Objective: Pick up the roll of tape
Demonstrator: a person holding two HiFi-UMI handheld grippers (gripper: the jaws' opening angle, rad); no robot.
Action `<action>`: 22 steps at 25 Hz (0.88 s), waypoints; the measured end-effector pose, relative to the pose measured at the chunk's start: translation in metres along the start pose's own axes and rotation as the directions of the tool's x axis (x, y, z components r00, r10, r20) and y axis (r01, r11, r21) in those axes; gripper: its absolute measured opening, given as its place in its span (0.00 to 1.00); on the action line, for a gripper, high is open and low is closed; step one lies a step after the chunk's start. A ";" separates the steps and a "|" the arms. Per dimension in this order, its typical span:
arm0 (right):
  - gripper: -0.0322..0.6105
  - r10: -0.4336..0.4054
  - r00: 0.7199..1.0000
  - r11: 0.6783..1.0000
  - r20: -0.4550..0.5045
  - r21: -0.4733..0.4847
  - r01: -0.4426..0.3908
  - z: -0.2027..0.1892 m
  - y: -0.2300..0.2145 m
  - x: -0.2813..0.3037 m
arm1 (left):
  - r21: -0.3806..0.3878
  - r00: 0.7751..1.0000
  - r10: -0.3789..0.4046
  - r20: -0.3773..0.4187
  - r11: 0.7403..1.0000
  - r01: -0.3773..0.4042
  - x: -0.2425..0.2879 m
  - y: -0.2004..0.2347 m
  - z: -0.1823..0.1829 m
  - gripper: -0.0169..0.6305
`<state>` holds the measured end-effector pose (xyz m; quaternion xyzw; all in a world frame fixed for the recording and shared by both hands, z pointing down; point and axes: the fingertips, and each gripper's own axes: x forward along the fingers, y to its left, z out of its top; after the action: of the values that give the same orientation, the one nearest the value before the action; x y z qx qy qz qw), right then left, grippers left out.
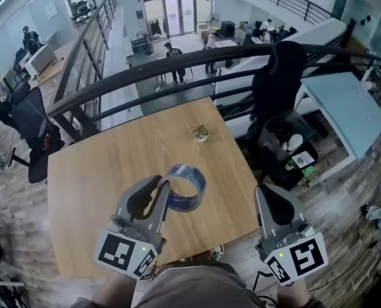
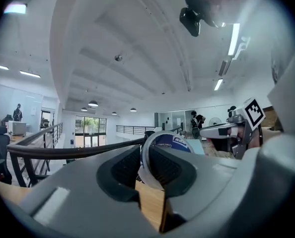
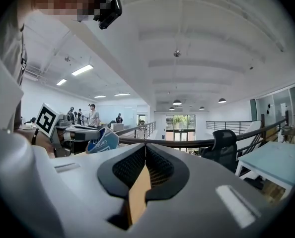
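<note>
The blue ring-shaped roll of tape (image 1: 189, 186) sits between the left gripper's (image 1: 164, 188) jaws above the square wooden table (image 1: 101, 172) — a small crumpled scrap (image 1: 200, 133) lies beyond, the right gripper (image 1: 265, 194) to its right.

Everything I see is bright and even. Daylight comes through the glass doors (image 3: 180, 122), and strip lights (image 2: 234, 38) glare white on the ceiling. Both gripper views bulge like fisheyes and go black at the corners. In my head view the railing (image 1: 177, 69) bows. Close to the lens the tape (image 2: 175, 144) looks soft; the table (image 1: 101, 172) is evenly lit.

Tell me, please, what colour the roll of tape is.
The roll of tape is blue with white lettering; clearest in the head view.
</note>
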<state>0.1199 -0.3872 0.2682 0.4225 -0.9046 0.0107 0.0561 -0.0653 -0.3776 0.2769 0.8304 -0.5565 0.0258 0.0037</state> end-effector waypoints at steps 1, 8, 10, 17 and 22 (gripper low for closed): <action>0.07 -0.001 1.000 1.000 0.004 0.000 0.001 0.002 0.001 -0.003 | 0.003 1.000 0.004 0.006 1.000 -0.004 -0.005 -0.001 0.003 0.11; 0.07 0.028 0.999 1.000 0.021 0.014 -0.028 0.004 0.014 -0.018 | 0.001 1.000 0.012 0.009 1.000 -0.012 -0.023 -0.005 0.002 0.11; 0.07 0.030 0.999 0.999 0.010 0.011 -0.030 0.001 0.014 -0.017 | 0.002 1.000 0.010 0.023 1.000 -0.010 -0.024 -0.006 0.004 0.11; 0.07 0.020 1.000 1.000 0.001 0.018 -0.020 -0.002 0.013 -0.021 | -0.025 0.999 -0.001 0.044 1.000 0.002 -0.027 -0.010 0.010 0.10; 0.07 0.008 1.000 1.000 0.001 0.025 -0.008 -0.005 0.010 -0.021 | -0.017 0.999 -0.014 0.039 1.000 0.015 -0.024 -0.012 0.009 0.10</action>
<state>0.1262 -0.3647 0.2715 0.4197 -0.9060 0.0221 0.0502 -0.0629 -0.3512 0.2670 0.8347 -0.5506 0.0047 0.0001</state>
